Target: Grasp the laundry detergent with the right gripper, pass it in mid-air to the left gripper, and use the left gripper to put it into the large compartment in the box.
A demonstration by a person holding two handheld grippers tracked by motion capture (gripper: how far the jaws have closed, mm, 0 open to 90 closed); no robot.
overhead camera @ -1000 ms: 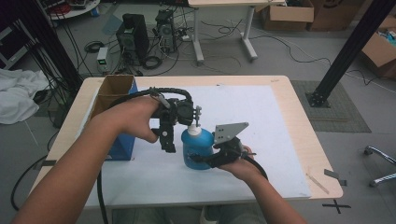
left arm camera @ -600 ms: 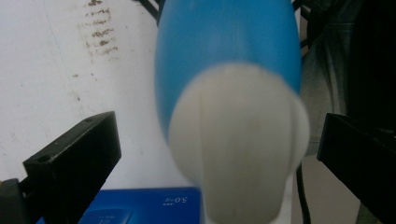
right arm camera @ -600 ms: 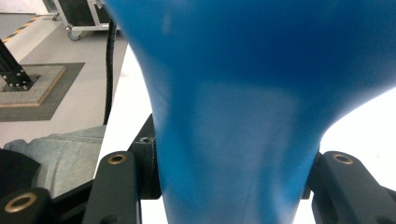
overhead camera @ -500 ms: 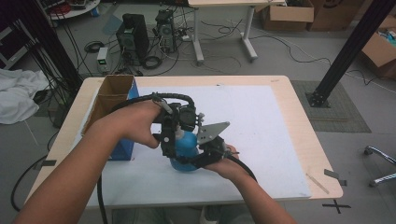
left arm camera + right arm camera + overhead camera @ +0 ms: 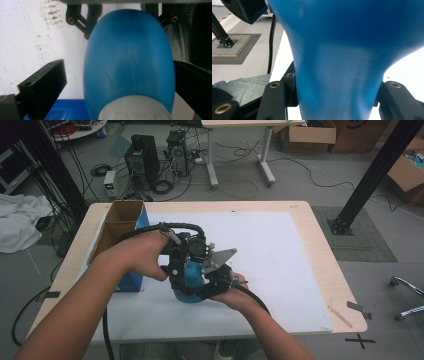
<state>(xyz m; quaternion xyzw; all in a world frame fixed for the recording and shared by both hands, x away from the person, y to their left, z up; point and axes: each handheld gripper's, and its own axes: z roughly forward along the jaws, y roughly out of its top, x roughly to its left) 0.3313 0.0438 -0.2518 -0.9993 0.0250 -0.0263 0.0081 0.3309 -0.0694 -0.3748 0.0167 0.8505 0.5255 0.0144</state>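
Blue plastic bottle (image 5: 189, 281), smooth and probably light, stands clamped low by the right gripper (image 5: 218, 279) while the left gripper's (image 5: 181, 265) parted jaws, just closing, straddle its top.

Blue bottle (image 5: 189, 279) carried left toward the cardboard box (image 5: 119, 226), left tongs (image 5: 176, 270) closing around it

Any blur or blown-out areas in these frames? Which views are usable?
High view: even light, sharp enough, mild softness. Left gripper view: blue bottle close and slightly soft, white table sheet bright but its marks readable. Right gripper view: bottle out of focus at close range, sheet at right blown out to white.
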